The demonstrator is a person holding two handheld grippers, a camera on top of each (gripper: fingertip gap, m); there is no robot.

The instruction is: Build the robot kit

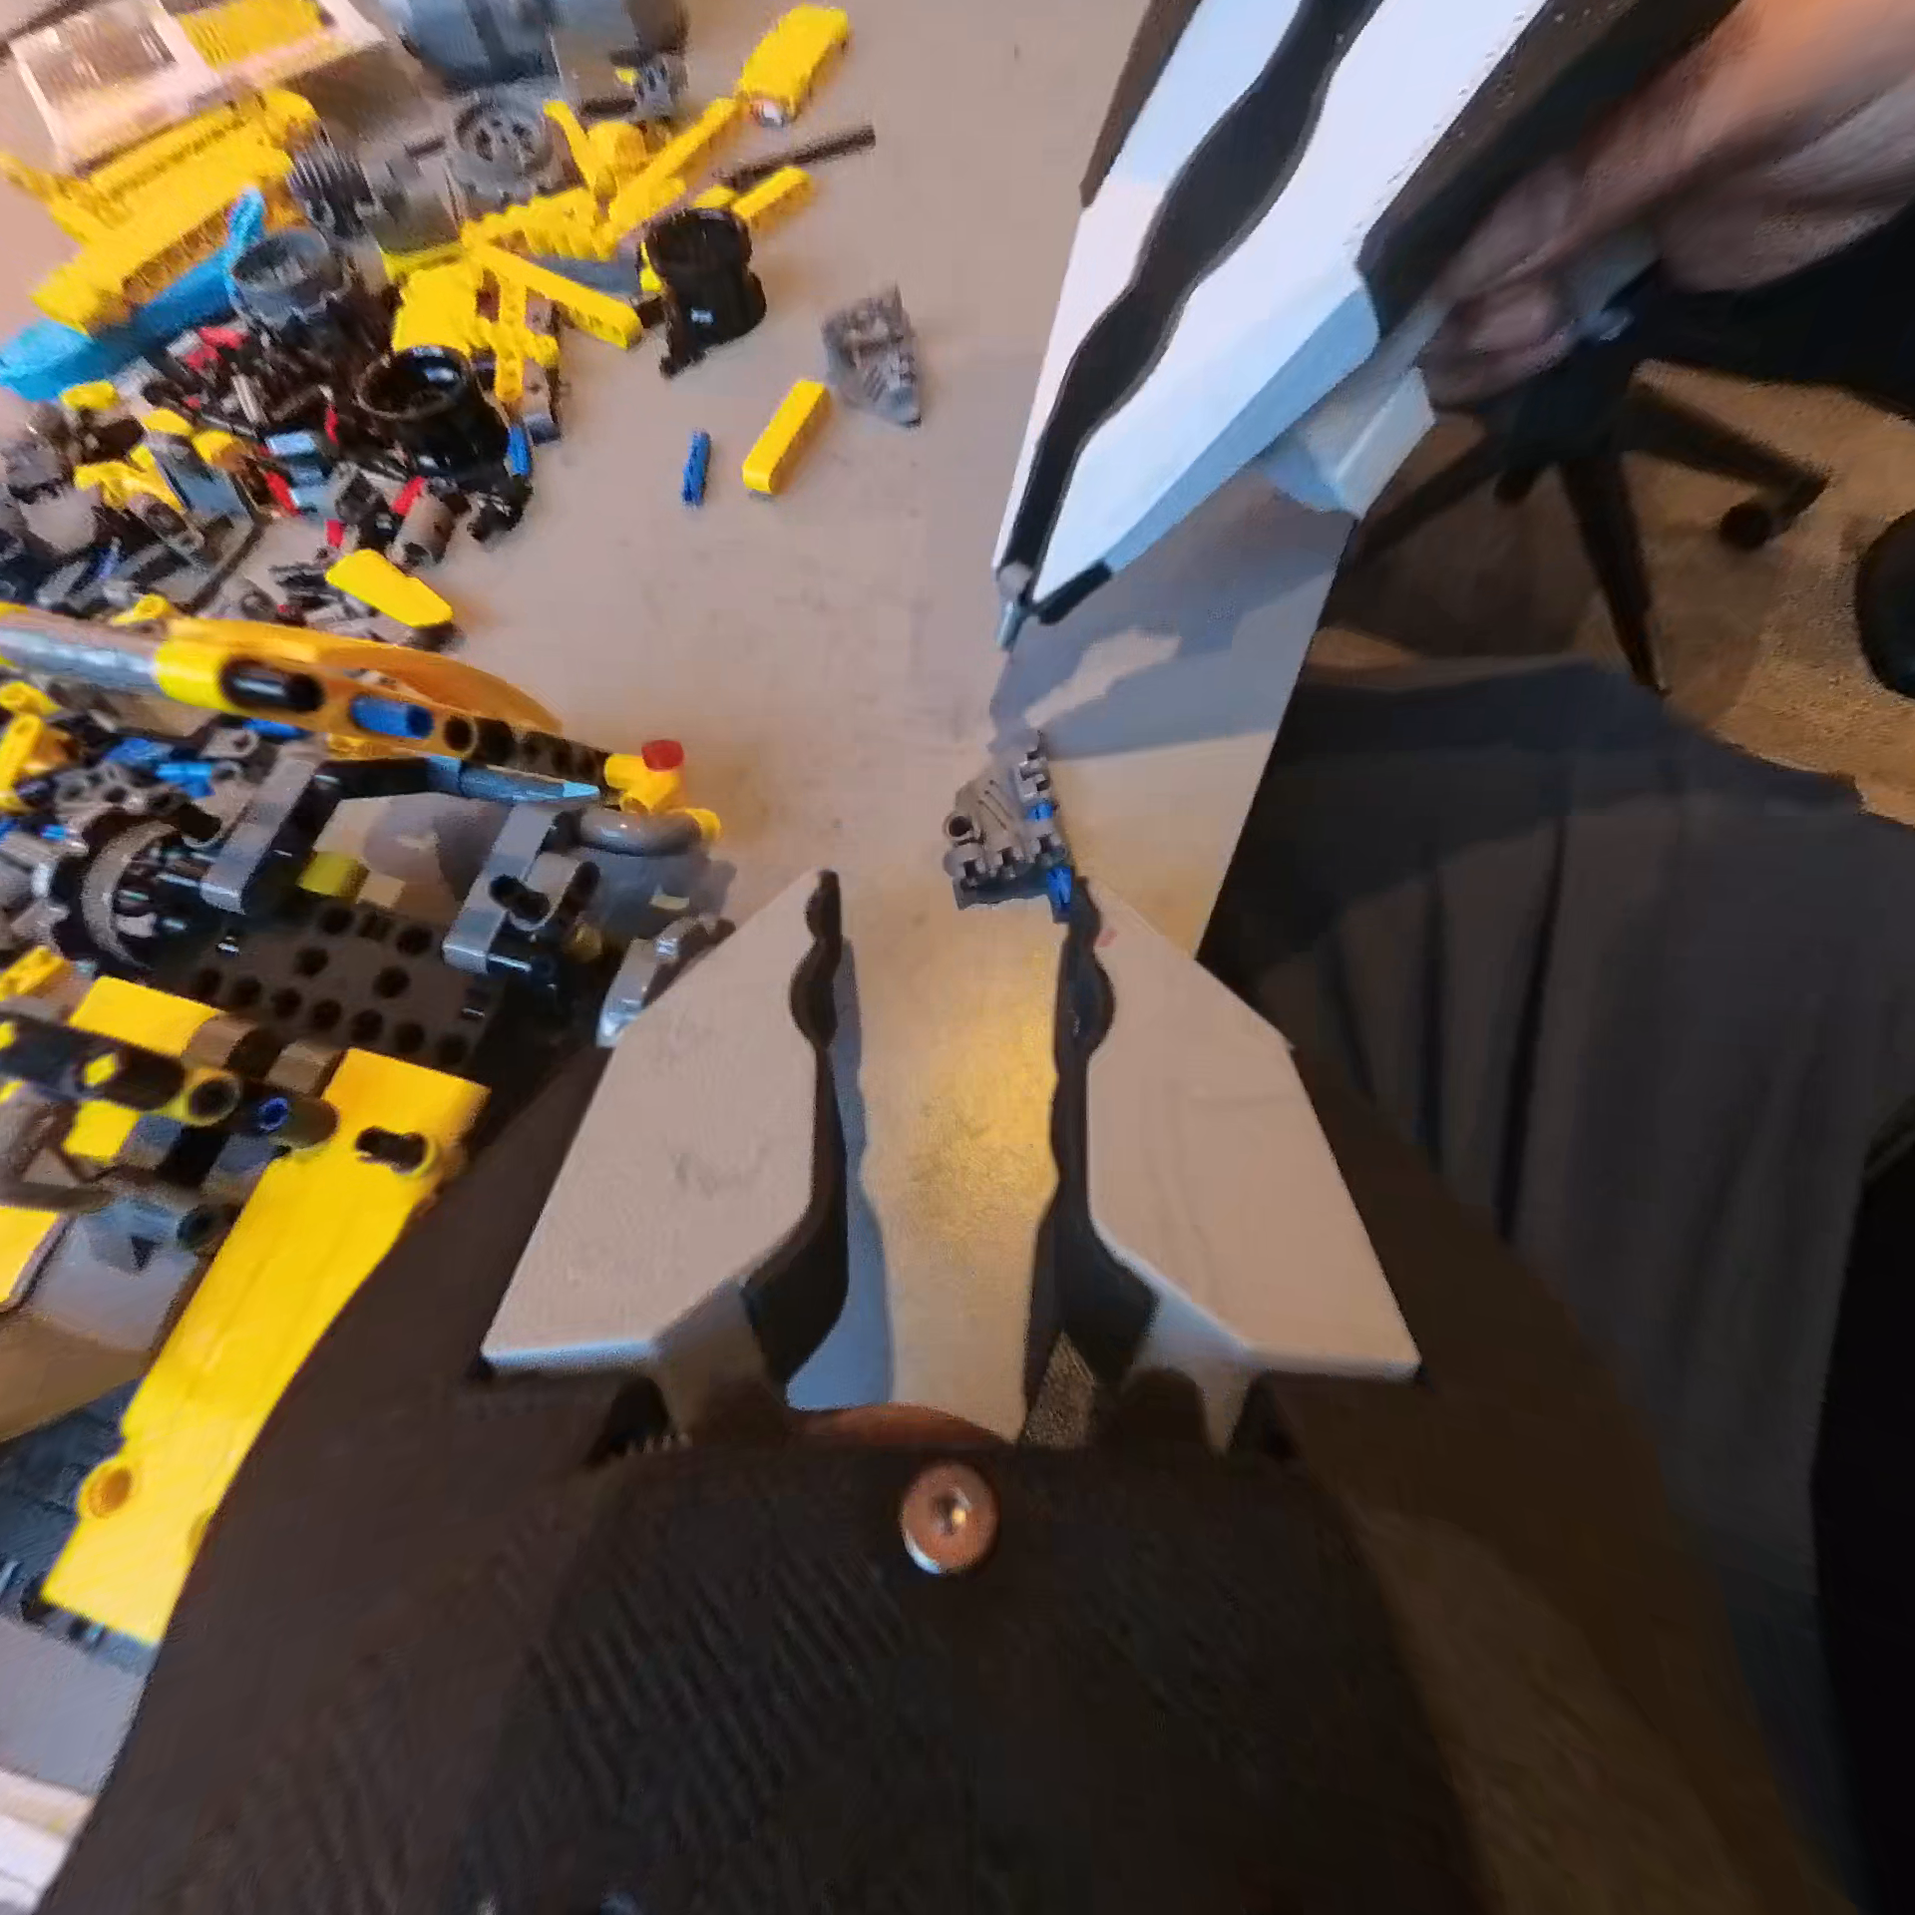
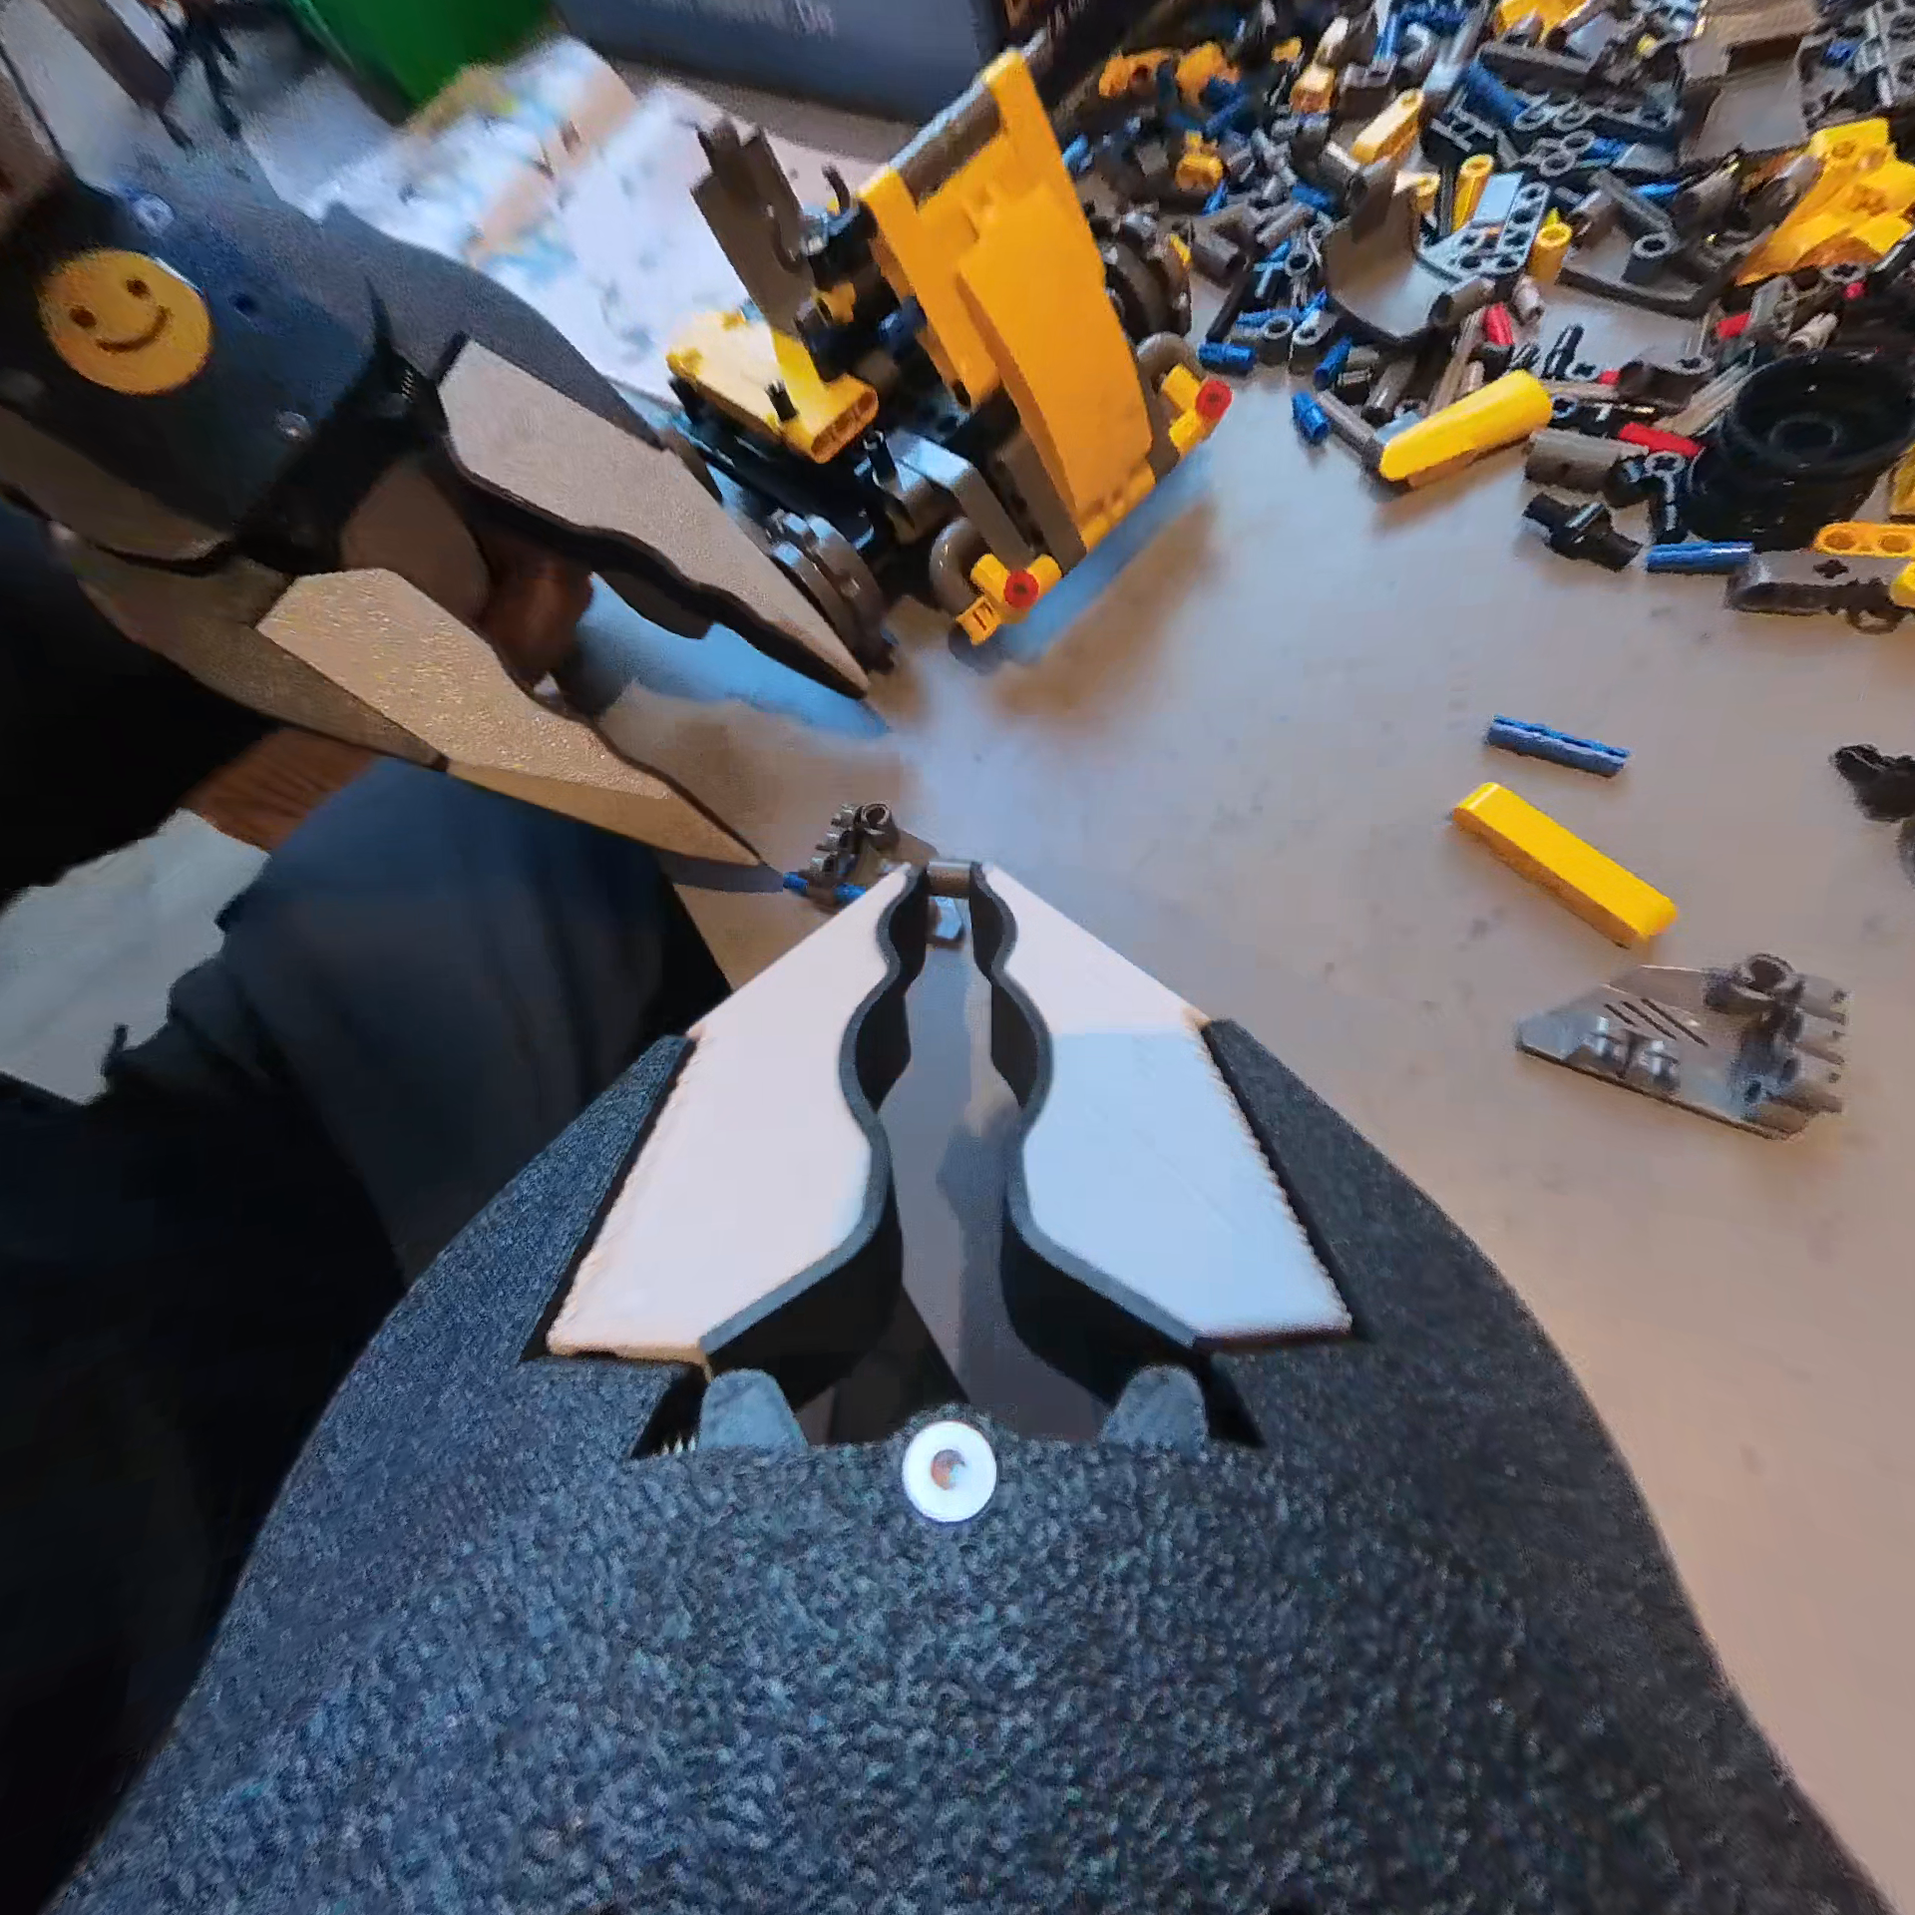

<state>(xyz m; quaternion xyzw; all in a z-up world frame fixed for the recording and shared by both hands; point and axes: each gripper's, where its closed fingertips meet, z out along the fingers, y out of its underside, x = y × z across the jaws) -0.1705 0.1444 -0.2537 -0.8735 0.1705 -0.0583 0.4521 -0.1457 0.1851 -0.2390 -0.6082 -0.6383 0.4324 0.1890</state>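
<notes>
A small grey toy-brick connector with a blue pin lies on the beige table close to its edge. My left gripper is open around bare table, and its right fingertip touches the blue pin. In the right wrist view the connector lies just left of my right gripper. That gripper is shut on a tiny grey piece held just above the table. The right gripper also shows in the left wrist view, with a hand on it. The open left gripper shows in the right wrist view.
A partly built yellow and black vehicle model stands left of the grippers. A heap of loose pieces lies beyond it. A yellow beam, a blue pin and a grey panel lie apart. A chair base stands beyond the table edge. Spacing between my two grippers at the tips: around 6 cm.
</notes>
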